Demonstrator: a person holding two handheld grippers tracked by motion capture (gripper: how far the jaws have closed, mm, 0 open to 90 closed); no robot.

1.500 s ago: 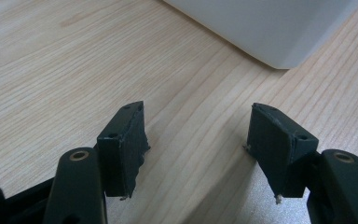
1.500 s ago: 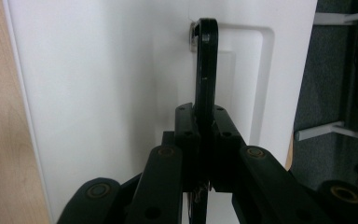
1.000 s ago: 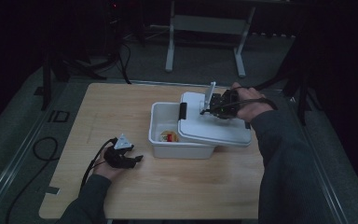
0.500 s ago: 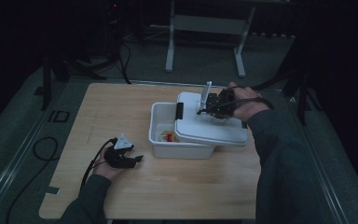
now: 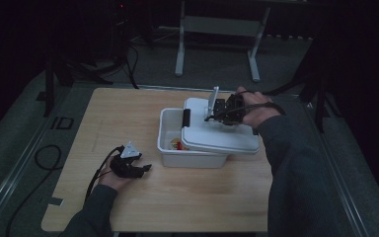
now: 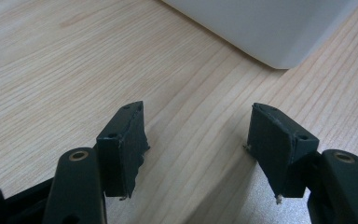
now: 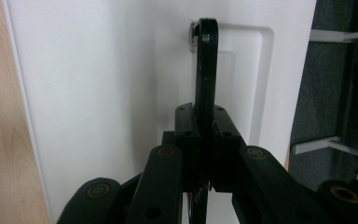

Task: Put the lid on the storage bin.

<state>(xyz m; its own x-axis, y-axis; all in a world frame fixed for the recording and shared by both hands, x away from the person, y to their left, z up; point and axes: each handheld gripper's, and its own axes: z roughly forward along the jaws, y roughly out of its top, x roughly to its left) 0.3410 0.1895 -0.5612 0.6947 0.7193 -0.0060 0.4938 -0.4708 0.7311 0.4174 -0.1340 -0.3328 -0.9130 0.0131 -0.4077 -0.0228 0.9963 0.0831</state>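
Scene: a pale wooden table [image 5: 128, 113] seen from above, with a white storage box [image 5: 177, 148] near its middle and a person's forearms entering from the near edge

Lid: the white lid [image 5: 222, 138] lies askew on the box, covering its right part and overhanging the right rim; the left part of the box is uncovered, and small red and yellow items [image 5: 176, 144] show inside, too small to identify

Handle: a dark carrying handle [image 7: 206, 70] stands up from the recess in the lid top; raised like this it offers a thin bar that the jaws can grip

Right gripper: the right gripper [image 5: 216, 112] sits over the far part of the lid, jaws together and clamped on the handle, one pad pressing each flat side in the right gripper view; gripping the handle rather than the rim probably lets the lid be lifted or slid as one piece

Left gripper: the left gripper [image 5: 145, 169] rests low on the table, near and left of the box, jaws apart with only bare wood between them; the left gripper view shows a rounded box corner [image 6: 279, 51] just beyond the tips

Reading: the left hand seems parked close by, ready to steady the box while the right moves the lid

Step in hand: judged as seating or removing the lid; which of the two cannot be told
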